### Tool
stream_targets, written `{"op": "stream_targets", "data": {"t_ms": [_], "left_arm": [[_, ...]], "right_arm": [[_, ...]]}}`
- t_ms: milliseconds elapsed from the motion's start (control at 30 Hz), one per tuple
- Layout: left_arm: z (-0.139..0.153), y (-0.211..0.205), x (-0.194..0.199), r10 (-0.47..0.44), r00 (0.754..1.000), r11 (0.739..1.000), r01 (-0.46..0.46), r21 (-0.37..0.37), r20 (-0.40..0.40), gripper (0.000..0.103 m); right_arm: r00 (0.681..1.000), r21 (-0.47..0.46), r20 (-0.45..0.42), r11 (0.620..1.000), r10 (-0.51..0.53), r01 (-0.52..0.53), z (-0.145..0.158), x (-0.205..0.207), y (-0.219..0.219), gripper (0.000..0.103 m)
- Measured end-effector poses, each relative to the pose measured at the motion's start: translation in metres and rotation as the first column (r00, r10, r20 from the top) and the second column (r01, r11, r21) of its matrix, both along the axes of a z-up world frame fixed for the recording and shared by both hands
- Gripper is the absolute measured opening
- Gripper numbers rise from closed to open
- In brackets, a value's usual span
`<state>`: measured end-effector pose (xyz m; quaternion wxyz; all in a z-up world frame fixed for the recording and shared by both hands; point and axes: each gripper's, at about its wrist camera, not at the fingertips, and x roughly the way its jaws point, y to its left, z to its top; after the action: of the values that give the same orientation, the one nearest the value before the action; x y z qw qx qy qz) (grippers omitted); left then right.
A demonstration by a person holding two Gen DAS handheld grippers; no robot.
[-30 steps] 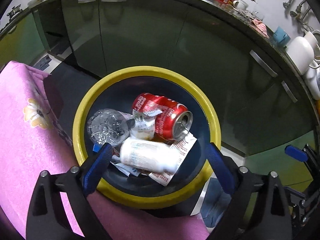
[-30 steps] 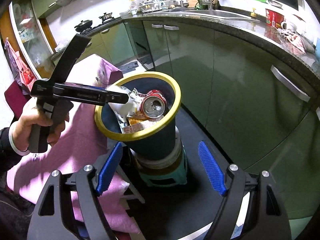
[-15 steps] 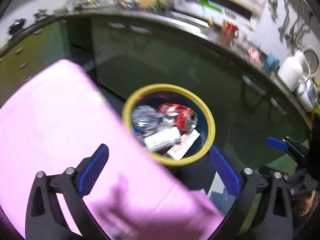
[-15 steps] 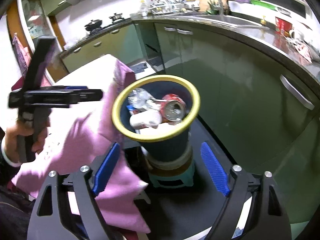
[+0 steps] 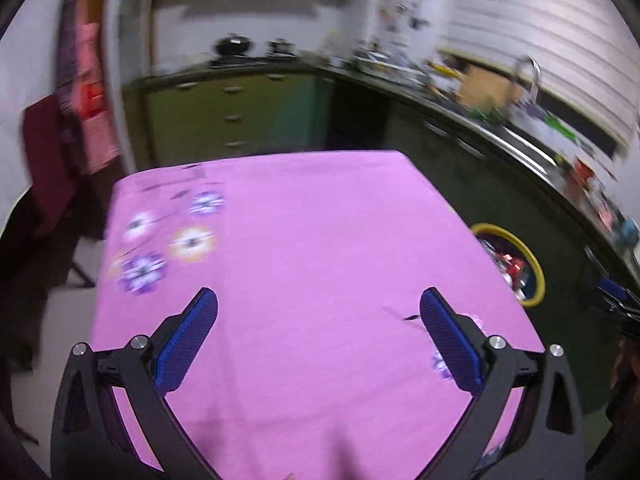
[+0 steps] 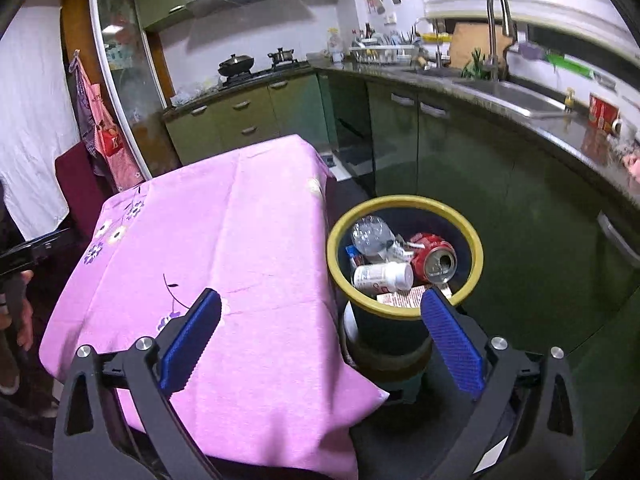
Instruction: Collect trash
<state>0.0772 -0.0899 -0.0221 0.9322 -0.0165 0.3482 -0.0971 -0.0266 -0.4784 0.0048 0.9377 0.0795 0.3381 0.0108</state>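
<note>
Left wrist view: the left tongs (image 5: 316,334), spread wide and empty, hang over the pink-clothed tabletop (image 5: 304,240); the yellow-rimmed bin (image 5: 534,268) shows beyond its right edge. Right wrist view: the right tongs (image 6: 320,338), jaws opening with nothing between them, face the bin (image 6: 340,236) just beside the tabletop (image 6: 224,240), containing a red can (image 6: 434,258), a white bottle (image 6: 382,276), a crushed clear bottle (image 6: 372,234) and paper scraps (image 6: 404,298).

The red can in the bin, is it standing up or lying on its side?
On its side. The red can lies in the bin with its opened top facing the right wrist camera, resting among a white bottle and wrappers.
</note>
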Motion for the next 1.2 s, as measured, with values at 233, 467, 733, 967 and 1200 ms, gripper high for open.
{"op": "stream_targets", "data": {"t_ms": [233, 467, 733, 967, 1200], "left_arm": [[0.002, 0.04, -0.04, 0.078, 0.996, 0.997, -0.078, -0.016, 0.032, 0.097], [0.013, 0.041, -0.065, 0.07, 0.994, 0.997, -0.069, -0.022, 0.087, 0.097], [0.02, 0.042, -0.077, 0.075, 0.99, 0.997, -0.076, -0.003, 0.116, 0.097], [0.019, 0.045, -0.077, 0.067, 0.991, 0.998, -0.067, -0.011, 0.117, 0.097], [0.018, 0.044, -0.078, 0.064, 0.991, 0.998, -0.065, 0.006, 0.12, 0.097]], "right_arm": [[0.998, -0.065, 0.058, 0.997, -0.024, 0.027, 0.024, -0.027, 0.026, 0.098], [0.988, -0.077, 0.147, 0.996, -0.036, 0.048, 0.044, -0.057, 0.041, 0.098], [0.988, -0.09, 0.147, 0.995, -0.035, 0.048, 0.044, -0.066, 0.048, 0.099], [0.99, -0.093, 0.138, 0.995, -0.021, 0.034, 0.042, -0.065, 0.051, 0.099], [0.991, -0.094, 0.135, 0.995, -0.018, 0.031, 0.04, -0.062, 0.052, 0.099]]}}
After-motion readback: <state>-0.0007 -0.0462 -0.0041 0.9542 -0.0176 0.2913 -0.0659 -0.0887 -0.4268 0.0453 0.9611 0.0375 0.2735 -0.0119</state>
